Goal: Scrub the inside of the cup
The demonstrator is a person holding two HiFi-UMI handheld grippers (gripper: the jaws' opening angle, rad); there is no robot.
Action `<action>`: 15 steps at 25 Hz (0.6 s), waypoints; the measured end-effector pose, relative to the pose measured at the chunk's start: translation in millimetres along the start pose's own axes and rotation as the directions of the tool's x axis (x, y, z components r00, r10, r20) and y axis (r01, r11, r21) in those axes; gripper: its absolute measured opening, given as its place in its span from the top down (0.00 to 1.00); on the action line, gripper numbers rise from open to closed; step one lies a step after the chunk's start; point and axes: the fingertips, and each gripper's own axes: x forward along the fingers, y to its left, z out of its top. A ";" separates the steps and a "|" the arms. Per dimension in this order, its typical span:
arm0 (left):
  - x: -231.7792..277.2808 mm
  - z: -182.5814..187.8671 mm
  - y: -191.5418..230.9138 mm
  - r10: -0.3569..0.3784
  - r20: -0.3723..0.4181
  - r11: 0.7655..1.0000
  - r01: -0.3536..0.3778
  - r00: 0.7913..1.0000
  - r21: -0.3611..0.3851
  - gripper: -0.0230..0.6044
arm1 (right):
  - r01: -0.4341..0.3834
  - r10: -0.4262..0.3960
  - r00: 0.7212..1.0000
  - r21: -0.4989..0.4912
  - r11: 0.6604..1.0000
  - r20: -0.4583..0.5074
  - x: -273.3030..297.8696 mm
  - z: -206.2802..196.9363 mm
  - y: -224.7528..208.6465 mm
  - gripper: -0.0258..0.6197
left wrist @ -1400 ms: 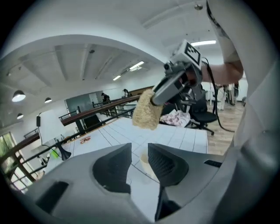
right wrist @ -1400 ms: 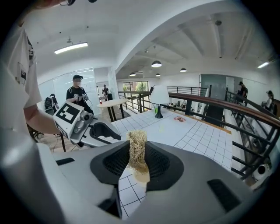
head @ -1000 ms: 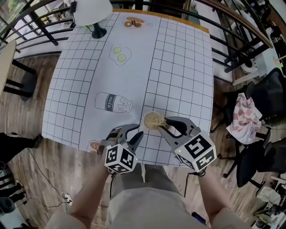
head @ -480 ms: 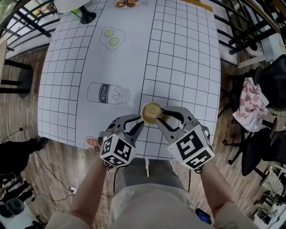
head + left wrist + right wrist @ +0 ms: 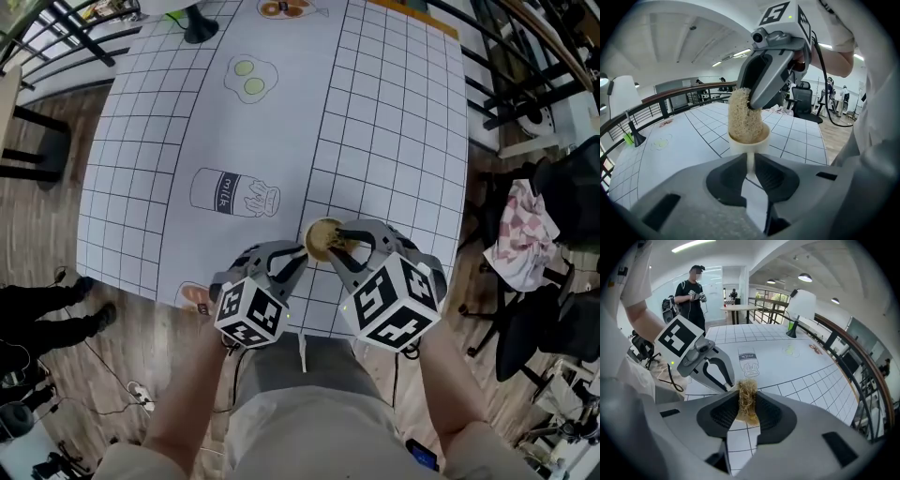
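— Where is the cup (image 5: 322,241)?
— Near the front edge of the desk (image 5: 394,131), over the white cover with the grid, to the right of the drawing of a milk carton (image 5: 228,192). It is small and white. I cannot tell if its bottom touches the desk.
— What does the left hand-held gripper (image 5: 294,260) do?
— Its jaws are pressed together on a thin white part at the side of the cup. This may be the handle, but I am not sure.
— And inside the cup?
— A straw-coloured fibre scrubber (image 5: 743,117). The lower end sits in the cup and the upper end stands out above the rim.
— Who holds it?
— The right hand-held gripper (image 5: 339,246). Its jaws are clamped on the scrubber, and the fibres are squeezed between the two pads. It reaches the cup from the side opposite the left one.
— Something else on the desk?
— A white lamp (image 5: 801,304), at the far end.
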 end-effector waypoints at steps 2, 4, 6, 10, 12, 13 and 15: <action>-0.7 0.0 0.2 -0.001 0.007 1.000 0.001 1.000 0.003 0.86 | -0.016 0.014 0.999 -0.038 0.999 -0.040 7.9 -1.9 4.1 0.80; -1.1 0.5 0.8 0.000 0.021 1.000 0.000 1.000 -0.001 0.86 | -0.031 0.027 0.997 -0.057 0.998 -0.072 18.0 -5.5 6.5 0.80; -1.2 1.6 1.0 -0.001 0.040 1.000 0.002 0.999 -0.013 0.86 | -0.042 0.036 0.994 -0.062 0.997 -0.099 28.7 -9.5 7.1 0.80; -2.7 0.5 1.0 -0.005 0.055 0.999 0.006 0.998 -0.035 0.87 | -0.082 0.069 0.984 -0.071 0.994 -0.165 49.8 -20.9 15.6 0.80; -2.5 0.4 0.7 -0.001 0.050 1.000 0.002 0.999 -0.030 0.87 | -0.104 0.094 0.980 -0.049 0.993 -0.177 56.7 -25.5 19.4 0.81; -2.1 0.8 0.5 0.000 0.053 1.000 0.001 0.999 -0.031 0.87 | -0.115 0.108 0.979 -0.032 0.993 -0.171 57.9 -26.5 19.3 0.81; -2.6 0.3 1.0 -0.001 0.061 0.999 0.004 0.998 -0.045 0.87 | -0.150 0.149 0.979 0.003 0.989 -0.141 58.5 -25.6 18.8 0.81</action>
